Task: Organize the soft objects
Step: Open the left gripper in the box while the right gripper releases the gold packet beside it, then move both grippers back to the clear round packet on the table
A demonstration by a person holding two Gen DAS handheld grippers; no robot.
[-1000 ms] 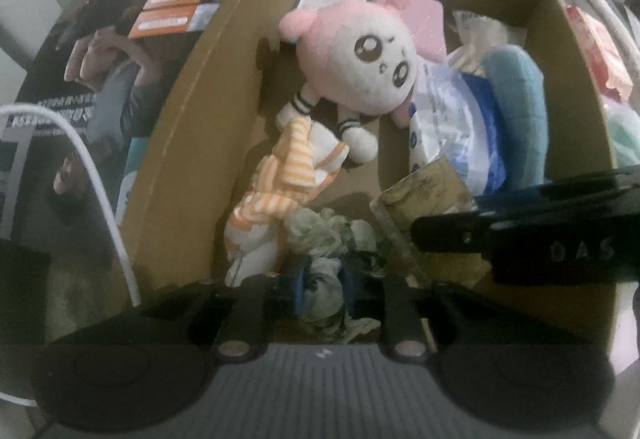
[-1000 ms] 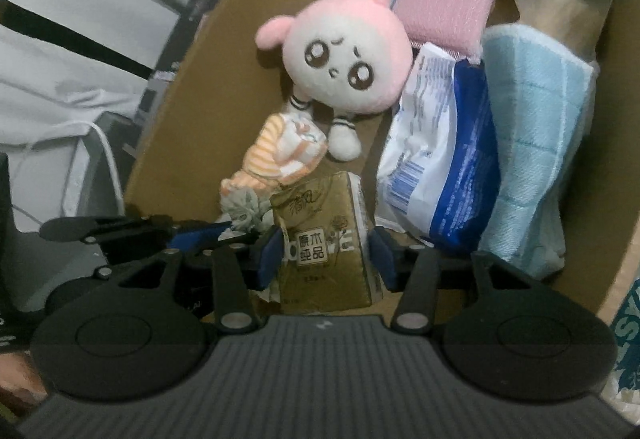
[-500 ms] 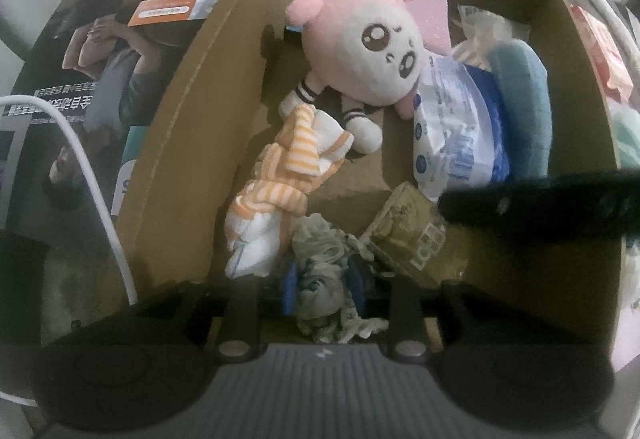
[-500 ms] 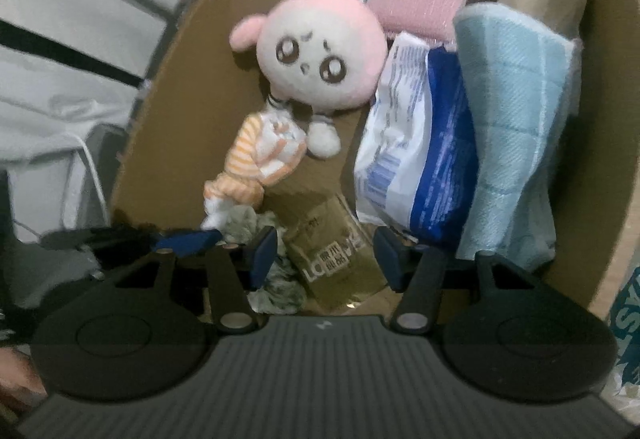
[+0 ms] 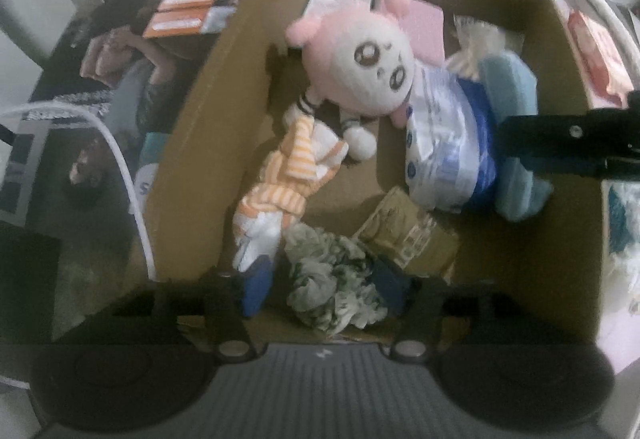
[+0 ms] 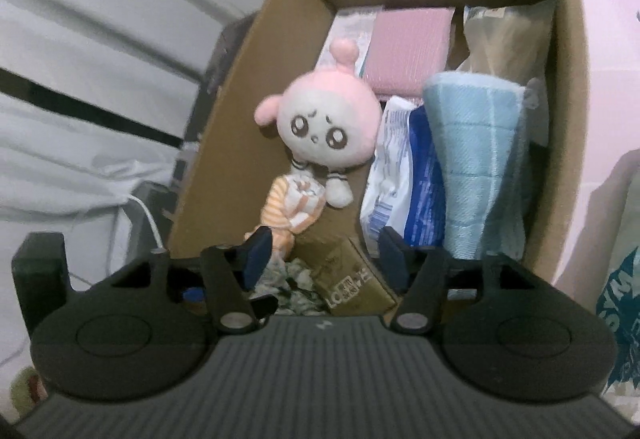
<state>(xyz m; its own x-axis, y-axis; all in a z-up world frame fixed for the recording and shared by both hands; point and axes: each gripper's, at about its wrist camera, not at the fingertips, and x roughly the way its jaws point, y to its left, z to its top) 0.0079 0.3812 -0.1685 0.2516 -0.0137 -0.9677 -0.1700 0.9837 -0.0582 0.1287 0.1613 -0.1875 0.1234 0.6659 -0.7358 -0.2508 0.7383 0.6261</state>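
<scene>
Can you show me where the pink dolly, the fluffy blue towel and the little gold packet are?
Pink round-headed plush doll [image 6: 326, 131]: right wrist view, its face.
Light blue folded towel [image 6: 476, 163]: right wrist view, its front fold.
Gold tissue packet [image 5: 412, 235]: left wrist view, its top face.

White cable [image 5: 120, 175] left of the fingers, draped over a dark printed poster [image 5: 120, 71]; white bedding [image 6: 80, 59] farther left.

Left of the cardboard box [image 6: 224, 143] hangs pale, creased fabric [image 6: 88, 51] crossed by a dark band [image 6: 80, 107]; a white cable [image 5: 124, 175] curves over a dark printed poster [image 5: 112, 87] beside the box's left wall; right of the box, a pale pink surface [image 6: 608, 39]; light dim, soft.
</scene>
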